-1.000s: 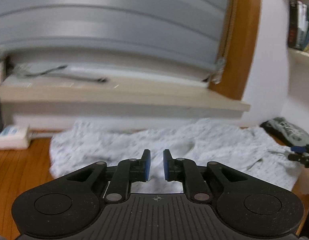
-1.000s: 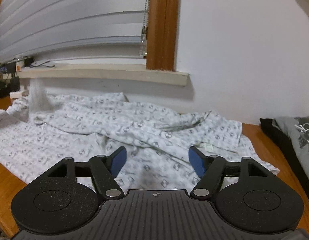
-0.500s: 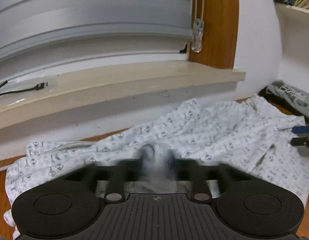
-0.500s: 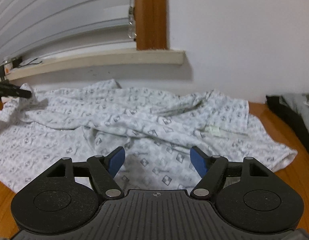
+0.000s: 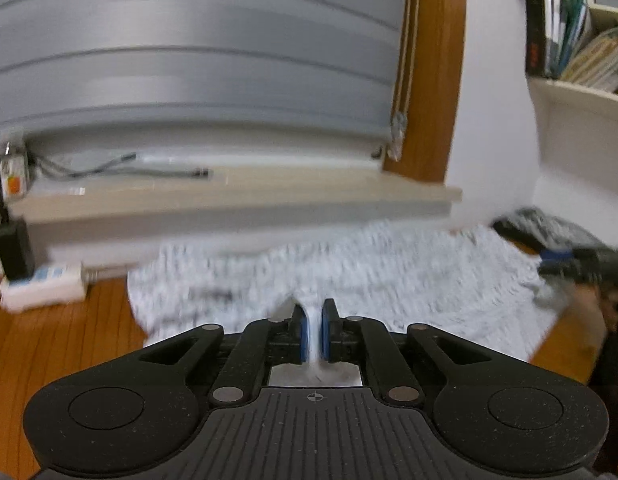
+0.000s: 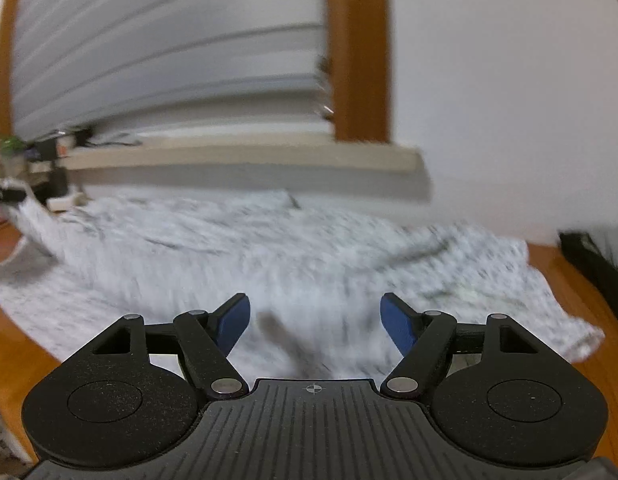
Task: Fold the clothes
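Note:
A white garment with a small grey print [image 5: 389, 272] lies spread and rumpled on the wooden table [image 5: 69, 340]. My left gripper [image 5: 313, 312] is shut on a pinched fold of this cloth, which runs up between the blue pads. From the right wrist view the same garment [image 6: 309, 264] fills the middle, and the left gripper [image 6: 5, 194] shows at the far left, lifting a corner of it. My right gripper [image 6: 315, 312] hangs open over the cloth with nothing between its fingers. It also appears at the right edge of the left wrist view as the right gripper [image 5: 569, 262].
A dark folded garment [image 6: 589, 252] lies at the table's right end. A window sill [image 5: 229, 196] with cables and grey blinds runs along the back. A white power strip [image 5: 41, 284] sits at the left, and a bookshelf [image 5: 581, 40] is on the right wall.
My left gripper has closed on a fold of the white garment and swung sideways with it. The right gripper stayed open and drifted a little over the cloth.

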The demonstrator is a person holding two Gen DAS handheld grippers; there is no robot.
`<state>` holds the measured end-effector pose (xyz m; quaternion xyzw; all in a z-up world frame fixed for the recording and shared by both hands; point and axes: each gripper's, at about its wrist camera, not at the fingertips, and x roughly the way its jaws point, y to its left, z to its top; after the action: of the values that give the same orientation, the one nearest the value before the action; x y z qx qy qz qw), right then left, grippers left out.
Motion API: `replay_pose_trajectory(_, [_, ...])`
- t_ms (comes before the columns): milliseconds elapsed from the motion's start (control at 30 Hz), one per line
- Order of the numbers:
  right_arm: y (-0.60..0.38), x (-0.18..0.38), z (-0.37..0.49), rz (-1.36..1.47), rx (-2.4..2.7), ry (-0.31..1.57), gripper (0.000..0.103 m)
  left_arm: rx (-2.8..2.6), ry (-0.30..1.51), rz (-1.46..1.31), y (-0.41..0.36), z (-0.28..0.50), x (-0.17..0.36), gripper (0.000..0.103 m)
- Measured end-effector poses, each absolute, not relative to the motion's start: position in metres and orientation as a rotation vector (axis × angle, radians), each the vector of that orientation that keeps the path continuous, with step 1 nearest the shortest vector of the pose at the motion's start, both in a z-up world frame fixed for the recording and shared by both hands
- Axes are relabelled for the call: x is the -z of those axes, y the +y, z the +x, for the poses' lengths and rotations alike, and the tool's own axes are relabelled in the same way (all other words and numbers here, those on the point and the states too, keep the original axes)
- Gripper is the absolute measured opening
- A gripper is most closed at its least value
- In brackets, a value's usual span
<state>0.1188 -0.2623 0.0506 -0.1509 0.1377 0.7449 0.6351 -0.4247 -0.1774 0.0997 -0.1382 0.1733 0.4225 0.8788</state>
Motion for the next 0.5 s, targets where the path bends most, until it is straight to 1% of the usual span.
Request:
replay_pose_trajectory(33, [-0.263,-0.054,0.113,-0.345,-1.719,0.301,0.072,-0.888,0.374,-0.289,-0.181,-0.427,-0.097,0.008])
replay_pose_trajectory(67, [-0.262,-0.058,0.107,-0.348,-1.738,0.294,0.072,-0.889,0.377,-0.296,-0.181,-0.428,-0.095,0.011])
replay_pose_trajectory(200, [-0.249,-0.065,0.085,-0.374,-1.784,0.282,0.072,-0.893,0.388,-0.321,-0.180,-0.432,-0.088,0.012])
replay_pose_trajectory(267, [-0.240,-0.067,0.075,-0.386,-1.803,0.283,0.072,-0.893,0.386,-0.328,-0.180,-0.434,-0.087,0.015])
replay_pose_trajectory(500, [-0.203,-0.059,0.015,-0.457,-1.928,0.325,0.072,-0.871,0.393,-0.342,-0.189,-0.446,-0.090,0.015])
